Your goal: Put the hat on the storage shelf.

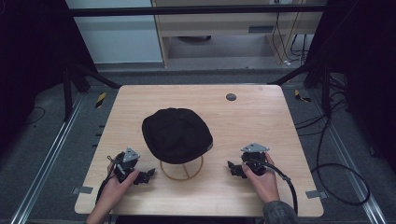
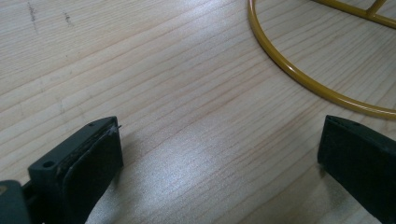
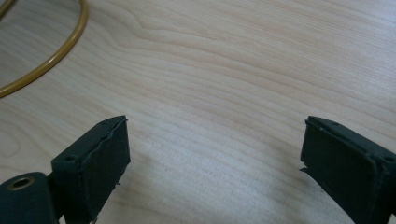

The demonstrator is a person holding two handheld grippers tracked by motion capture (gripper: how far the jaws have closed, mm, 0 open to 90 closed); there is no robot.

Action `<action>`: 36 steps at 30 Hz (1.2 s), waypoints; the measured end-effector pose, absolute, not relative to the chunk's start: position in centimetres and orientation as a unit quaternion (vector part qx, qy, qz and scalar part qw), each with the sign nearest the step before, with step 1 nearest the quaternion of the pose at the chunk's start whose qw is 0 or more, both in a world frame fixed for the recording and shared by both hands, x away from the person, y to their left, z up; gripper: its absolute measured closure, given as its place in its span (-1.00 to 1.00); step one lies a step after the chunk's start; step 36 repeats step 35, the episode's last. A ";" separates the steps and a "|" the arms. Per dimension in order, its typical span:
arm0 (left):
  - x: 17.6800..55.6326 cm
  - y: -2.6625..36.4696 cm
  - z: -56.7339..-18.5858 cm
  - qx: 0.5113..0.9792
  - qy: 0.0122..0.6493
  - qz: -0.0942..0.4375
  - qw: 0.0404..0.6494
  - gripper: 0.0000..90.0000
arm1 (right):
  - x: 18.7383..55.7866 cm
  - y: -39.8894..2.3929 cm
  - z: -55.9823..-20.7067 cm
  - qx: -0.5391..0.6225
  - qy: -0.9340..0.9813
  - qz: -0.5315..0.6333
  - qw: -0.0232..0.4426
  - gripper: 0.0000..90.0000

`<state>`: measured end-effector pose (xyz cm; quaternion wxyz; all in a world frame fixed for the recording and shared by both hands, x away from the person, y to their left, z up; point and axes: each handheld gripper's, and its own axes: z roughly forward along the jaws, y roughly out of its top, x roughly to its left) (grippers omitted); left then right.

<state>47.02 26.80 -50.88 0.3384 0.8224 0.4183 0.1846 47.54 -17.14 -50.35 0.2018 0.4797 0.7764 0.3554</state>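
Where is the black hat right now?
In the high view, the black hat sits on a yellow wire stand near the middle of the wooden table, between the left claw and the right claw.

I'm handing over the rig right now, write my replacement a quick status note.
Left gripper: open, holding nothing, low over the table just left of the stand's yellow ring base.
Right gripper: open, holding nothing, to the right of the ring.
Black cap: sits on top of the wire stand, mid-table, untouched.
Done: nothing gripped so far.
Left: probably close in on the cap from both sides.
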 end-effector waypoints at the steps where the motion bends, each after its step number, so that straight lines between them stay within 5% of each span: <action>1: 47.0 26.8 -50.9 0.822 0.418 0.185 0.338 -1.00 | 47.7 -17.2 -50.4 0.481 0.775 0.355 0.203 -0.82; 36: 47.1 26.8 -50.9 0.824 0.416 0.183 0.339 -1.00 | 48.6 -16.7 -51.2 0.502 0.768 0.332 0.220 -0.90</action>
